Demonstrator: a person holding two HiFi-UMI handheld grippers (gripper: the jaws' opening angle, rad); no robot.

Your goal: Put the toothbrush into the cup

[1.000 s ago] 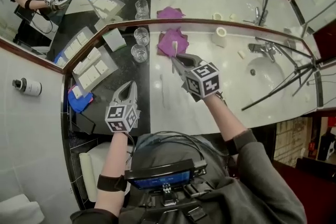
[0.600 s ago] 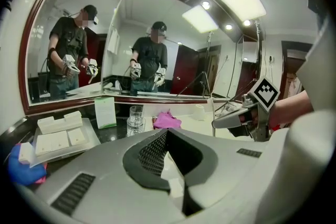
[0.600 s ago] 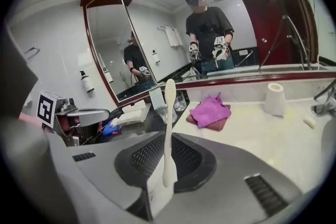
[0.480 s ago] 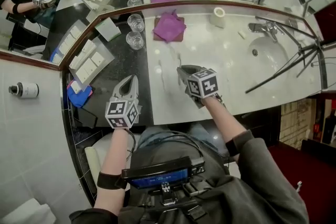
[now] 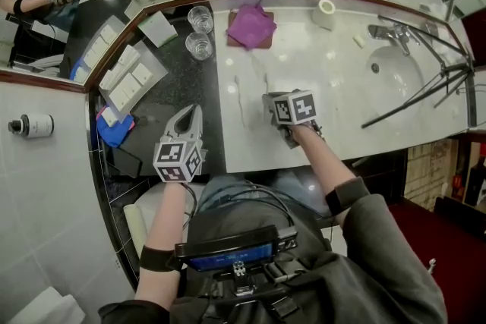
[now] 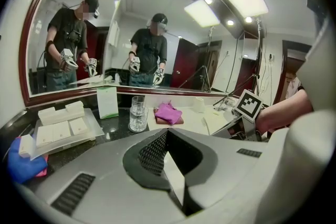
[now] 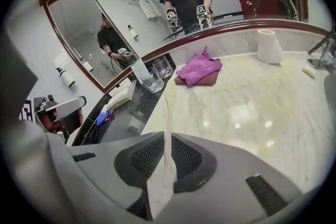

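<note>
Right gripper view: the right gripper (image 7: 167,138) pinches a toothbrush (image 7: 169,102) by its handle, the slim cream plastic shaft jutting past the fingertips with the bristle end farthest out. So the pickup looks done; carrying it over and dropping it in remain. The cups (image 7: 154,80), round clear glass, stand ahead and left of those fingers, well apart, on glossy dark stone beside pale marble. The left gripper (image 6: 167,136) has its meshed black pads pressed together, empty.

pulled my right gripper (image 5: 270,101) back from the purple cloth (image 5: 251,23), lower and closer to the marble counter's (image 5: 334,80) near edge, toothbrush (image 7: 168,113) came along with it.
</note>
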